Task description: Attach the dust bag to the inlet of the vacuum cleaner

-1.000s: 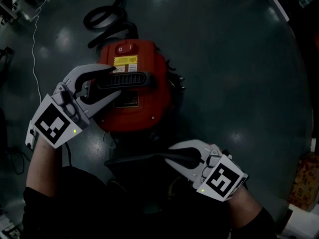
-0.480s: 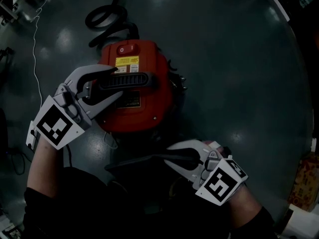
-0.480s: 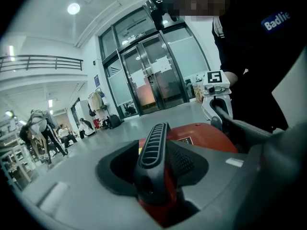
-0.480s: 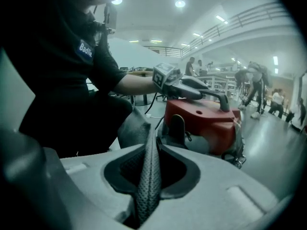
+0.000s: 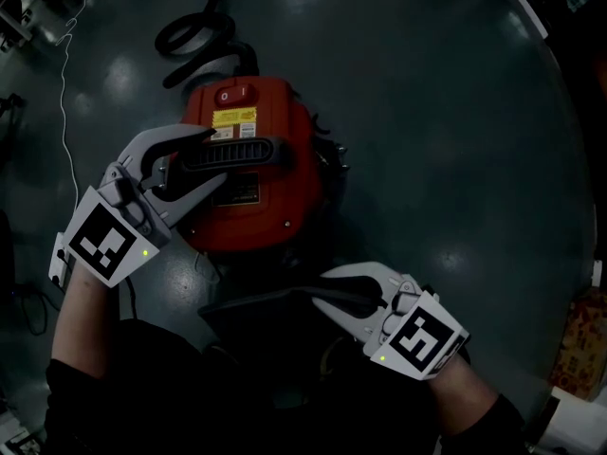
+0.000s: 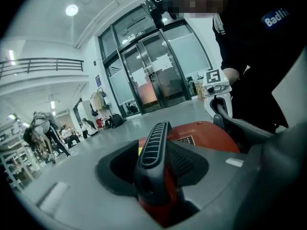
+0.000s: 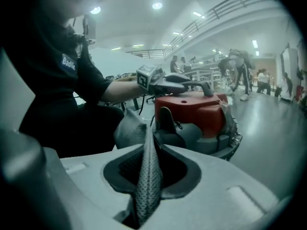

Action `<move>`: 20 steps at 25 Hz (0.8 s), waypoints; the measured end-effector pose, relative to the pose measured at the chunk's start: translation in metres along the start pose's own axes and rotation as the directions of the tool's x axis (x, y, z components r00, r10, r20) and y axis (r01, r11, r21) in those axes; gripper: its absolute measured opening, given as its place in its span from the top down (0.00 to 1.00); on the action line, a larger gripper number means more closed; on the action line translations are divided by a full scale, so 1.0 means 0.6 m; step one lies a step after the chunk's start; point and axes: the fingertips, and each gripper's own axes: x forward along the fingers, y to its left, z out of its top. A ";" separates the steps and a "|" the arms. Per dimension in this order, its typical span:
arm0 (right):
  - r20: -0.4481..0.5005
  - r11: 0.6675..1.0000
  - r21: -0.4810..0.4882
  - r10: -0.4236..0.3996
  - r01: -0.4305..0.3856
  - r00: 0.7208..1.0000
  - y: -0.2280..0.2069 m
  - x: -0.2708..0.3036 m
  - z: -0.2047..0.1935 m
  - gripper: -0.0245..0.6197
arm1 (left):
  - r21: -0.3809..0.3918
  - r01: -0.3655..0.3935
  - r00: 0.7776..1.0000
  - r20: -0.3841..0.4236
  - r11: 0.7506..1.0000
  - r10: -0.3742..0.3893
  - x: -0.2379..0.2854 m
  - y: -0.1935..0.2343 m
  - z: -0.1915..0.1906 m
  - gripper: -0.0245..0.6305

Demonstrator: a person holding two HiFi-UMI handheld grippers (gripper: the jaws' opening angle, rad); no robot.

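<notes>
The red vacuum cleaner (image 5: 254, 197) lies on the dark floor in the head view. My left gripper (image 5: 216, 156) is shut on its black ribbed handle (image 5: 237, 152). In the left gripper view that handle (image 6: 154, 145) runs between the jaws, over the red body (image 6: 206, 132). Below the vacuum, my right gripper (image 5: 321, 292) pinches an edge of the grey dust bag (image 5: 254, 313). In the right gripper view the mesh fabric (image 7: 147, 169) stands as a thin ridge between the pads. The jaws have just been opening, with the fabric still between them. The bag's mouth and the inlet are hidden.
A black hose (image 5: 194, 36) coils beyond the vacuum. A thin white cable (image 5: 66, 83) runs along the floor at the left. A cardboard box (image 5: 580, 344) stands at the right edge. My knees are right behind the bag. Several people stand far off in the hall.
The right gripper shifted slightly and back, still on the bag's edge. The left gripper kept its hold on the handle. The vacuum sits a little higher in the picture.
</notes>
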 end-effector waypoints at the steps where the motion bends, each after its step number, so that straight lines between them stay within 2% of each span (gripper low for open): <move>1: -0.003 1.000 0.015 -0.009 0.009 1.000 -0.001 0.000 0.000 0.85 | 0.005 -0.004 1.000 -0.005 1.000 0.004 0.000 0.000 0.000 0.71; 5: -0.013 0.998 0.053 -0.037 0.038 0.999 0.000 0.003 0.003 0.84 | 0.018 -0.014 1.000 -0.015 1.000 0.015 0.002 0.001 -0.002 0.71; 7: -0.018 0.998 0.023 -0.052 0.053 0.998 -0.003 0.002 0.004 0.81 | 0.032 -0.009 1.000 -0.020 0.999 0.010 0.002 0.000 -0.002 0.71; 10: -0.030 0.996 -0.046 -0.079 0.077 0.996 -0.007 -0.002 0.002 0.70 | 0.033 -0.003 1.000 -0.019 0.999 0.003 0.001 0.001 -0.002 0.70; 20: -0.020 0.990 -0.129 -0.058 0.055 0.998 0.015 -0.036 -0.006 0.68 | 0.011 -0.008 1.000 -0.003 1.000 0.008 0.000 0.002 0.000 0.70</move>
